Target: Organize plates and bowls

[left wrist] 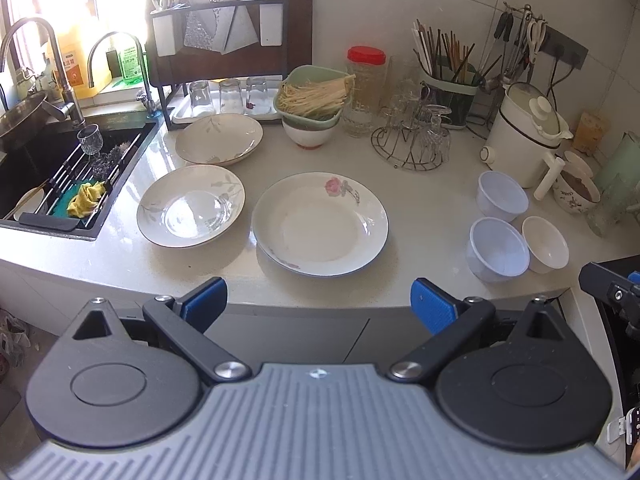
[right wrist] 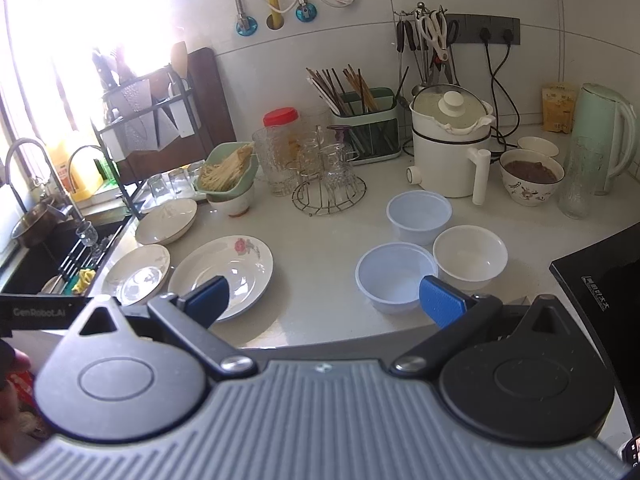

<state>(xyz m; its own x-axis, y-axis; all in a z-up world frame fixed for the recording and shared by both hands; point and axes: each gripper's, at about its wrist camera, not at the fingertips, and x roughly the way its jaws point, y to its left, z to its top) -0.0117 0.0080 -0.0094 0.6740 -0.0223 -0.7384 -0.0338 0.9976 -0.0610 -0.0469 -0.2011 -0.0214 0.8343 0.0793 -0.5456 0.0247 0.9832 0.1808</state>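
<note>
Three plates lie on the white counter: a rose plate (left wrist: 320,224) (right wrist: 224,274) in the middle, a leaf-pattern plate (left wrist: 191,206) (right wrist: 136,274) left of it, and another (left wrist: 219,139) (right wrist: 166,220) behind. Three small bowls stand at the right: two pale blue plastic ones (left wrist: 502,196) (left wrist: 498,250) (right wrist: 418,218) (right wrist: 396,278) and a white one (left wrist: 545,244) (right wrist: 470,258). My left gripper (left wrist: 320,304) is open and empty, in front of the counter edge below the rose plate. My right gripper (right wrist: 324,300) is open and empty, at the counter edge between the rose plate and the near blue bowl.
A sink (left wrist: 52,168) with a drain rack lies at the left. At the back stand a dish rack (left wrist: 224,40), upturned glasses (left wrist: 230,96), a green basket of noodles (left wrist: 314,94) on a bowl, a glass holder (left wrist: 416,140), a chopstick caddy (left wrist: 448,80), a white cooker (left wrist: 524,136) and a kettle (right wrist: 604,136). A black hob (right wrist: 600,280) lies at the right.
</note>
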